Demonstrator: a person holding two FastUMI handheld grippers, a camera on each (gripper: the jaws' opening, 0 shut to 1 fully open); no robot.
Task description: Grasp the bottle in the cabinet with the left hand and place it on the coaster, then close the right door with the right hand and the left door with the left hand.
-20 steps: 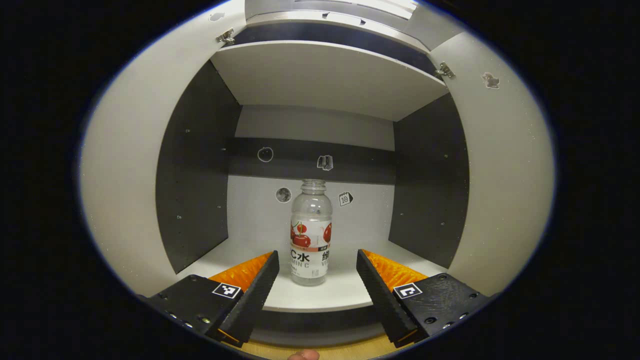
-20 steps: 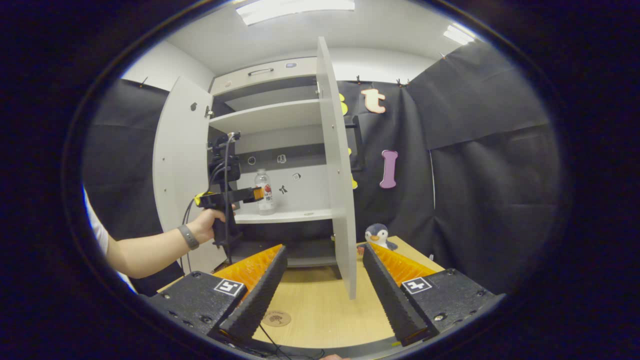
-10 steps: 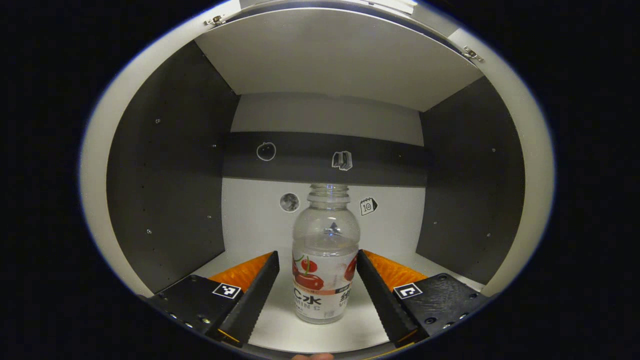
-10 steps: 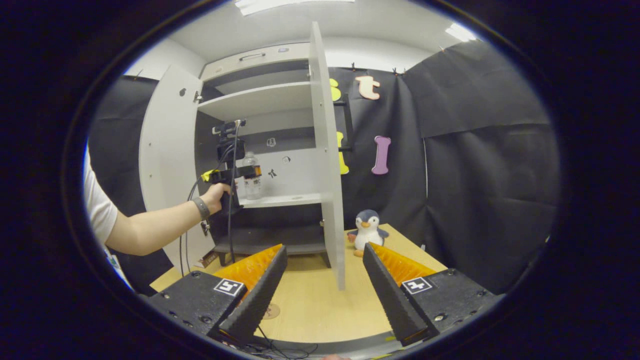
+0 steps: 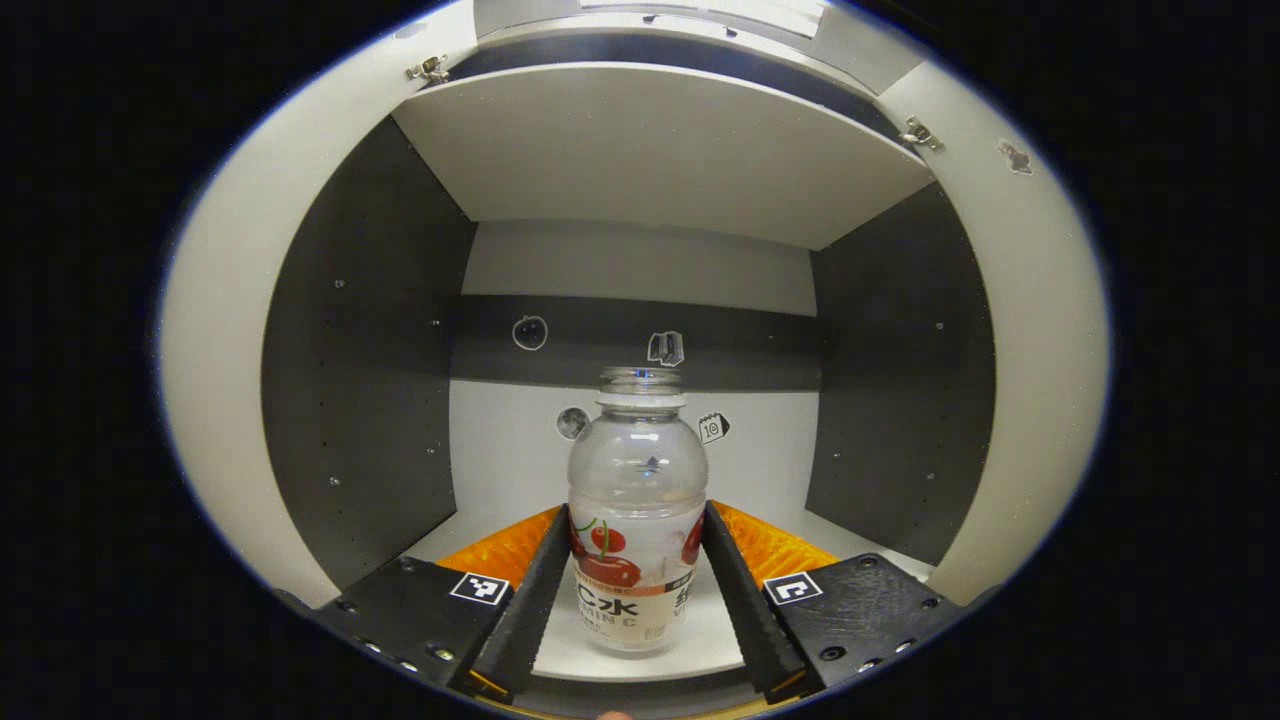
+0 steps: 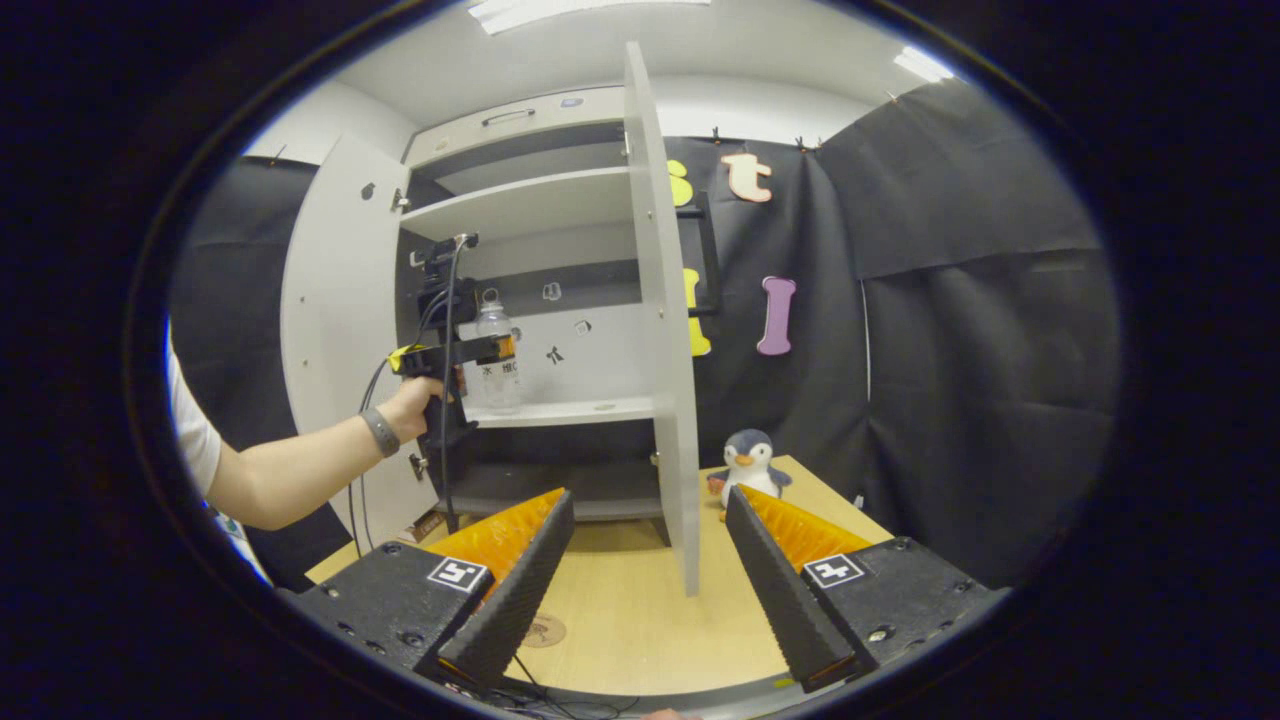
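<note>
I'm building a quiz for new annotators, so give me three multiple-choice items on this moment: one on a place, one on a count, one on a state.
1. Where is the bottle?
A. on the coaster
B. on the cabinet's lower shelf, between the left gripper's fingers
C. on the table beside the penguin

2. How many cabinet doors stand open?
A. none
B. one
C. two

3. How is the right gripper?
A. open, holding nothing
B. shut on the bottle
C. shut on a door edge

Answers:
1 B: in the left gripper view the left gripper has both fingers against the bottle's sides on the shelf.
2 C: the left door and right door both swing outward.
3 A: its fingers stand apart above the table.
</note>
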